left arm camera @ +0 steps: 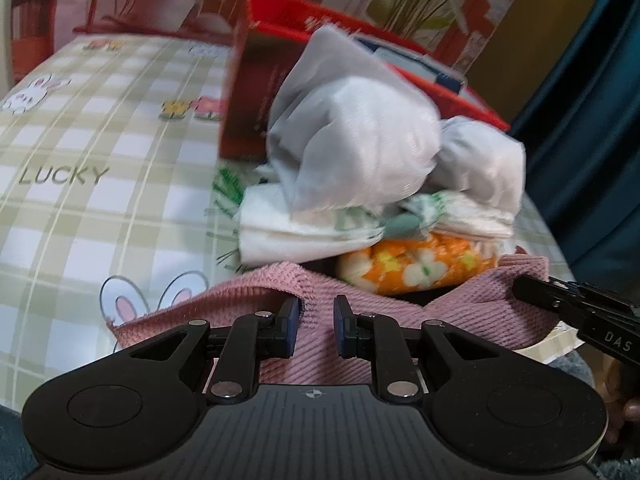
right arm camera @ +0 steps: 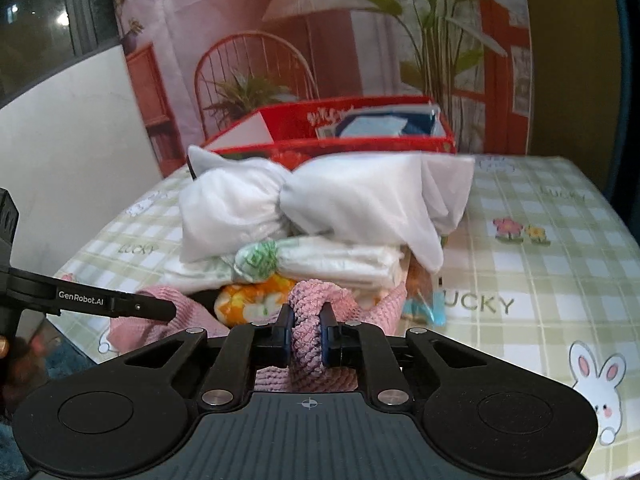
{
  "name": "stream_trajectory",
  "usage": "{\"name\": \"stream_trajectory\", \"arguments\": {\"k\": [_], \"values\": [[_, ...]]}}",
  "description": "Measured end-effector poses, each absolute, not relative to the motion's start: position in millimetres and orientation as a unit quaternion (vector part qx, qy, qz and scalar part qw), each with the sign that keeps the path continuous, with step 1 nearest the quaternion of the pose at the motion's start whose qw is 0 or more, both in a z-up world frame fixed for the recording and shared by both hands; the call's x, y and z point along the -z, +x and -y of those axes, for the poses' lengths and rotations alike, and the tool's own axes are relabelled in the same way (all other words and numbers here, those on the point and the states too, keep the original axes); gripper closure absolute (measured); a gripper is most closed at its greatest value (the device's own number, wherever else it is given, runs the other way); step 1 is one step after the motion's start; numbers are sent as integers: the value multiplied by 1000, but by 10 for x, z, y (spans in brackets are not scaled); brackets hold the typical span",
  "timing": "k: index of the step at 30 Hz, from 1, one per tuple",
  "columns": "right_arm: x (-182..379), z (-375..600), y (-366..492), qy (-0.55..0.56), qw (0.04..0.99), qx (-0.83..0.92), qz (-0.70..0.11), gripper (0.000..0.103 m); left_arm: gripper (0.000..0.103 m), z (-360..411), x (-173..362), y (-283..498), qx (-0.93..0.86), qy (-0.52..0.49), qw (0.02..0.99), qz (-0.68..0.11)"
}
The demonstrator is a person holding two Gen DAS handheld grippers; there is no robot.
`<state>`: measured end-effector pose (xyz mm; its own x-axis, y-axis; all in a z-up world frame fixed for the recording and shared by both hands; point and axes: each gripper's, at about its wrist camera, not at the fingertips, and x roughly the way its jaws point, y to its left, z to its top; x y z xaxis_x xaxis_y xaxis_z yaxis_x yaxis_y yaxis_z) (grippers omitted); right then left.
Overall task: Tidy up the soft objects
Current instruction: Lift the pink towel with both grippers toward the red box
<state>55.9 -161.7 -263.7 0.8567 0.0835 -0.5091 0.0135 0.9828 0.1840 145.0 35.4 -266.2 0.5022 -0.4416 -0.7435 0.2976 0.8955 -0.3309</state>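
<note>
Pink knit bag (right arm camera: 308, 312) at near edge of tabletop (left arm camera: 80, 208) with checked bunny cloth, holding a stack: orange floral bundle (left arm camera: 416, 268) lowest, white-green bundle (left arm camera: 320, 228) above, white bundle (left arm camera: 360, 148) on top. Red box (right arm camera: 360, 136) behind stack. Right tongs (right arm camera: 307, 336) clenched on twisted pink bag edge. Left tongs (left arm camera: 316, 330) narrowed, pink knit between pads with a gap showing; whether gripped, cannot tell. Printed backdrop (right arm camera: 320, 40) behind.

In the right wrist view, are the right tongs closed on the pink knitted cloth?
Yes: the right tongs pinch a bunched fold of the pink knitted cloth between both pads, just in front of the pile of tied bundles.
</note>
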Motion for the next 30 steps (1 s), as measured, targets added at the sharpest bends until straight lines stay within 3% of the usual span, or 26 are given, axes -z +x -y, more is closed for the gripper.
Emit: {"name": "stream_trajectory", "arguments": {"k": [3,11,14,30], "values": [[2713,1664,589,108,954,-12,-278,91,71,-358,2725,1477,202,-70,859,-465],[2901,1726,668,128,943,5,-309,91,26,-546,2569,1474,162,-82,868,-461],[2931,1751,690,135,940,4,-314,91,21,-521,2551,1437,150,-68,866,-472],[3001,1726,713,138,936,-21,-324,89,17,-258,2798,1435,149,5,846,-512]]}}
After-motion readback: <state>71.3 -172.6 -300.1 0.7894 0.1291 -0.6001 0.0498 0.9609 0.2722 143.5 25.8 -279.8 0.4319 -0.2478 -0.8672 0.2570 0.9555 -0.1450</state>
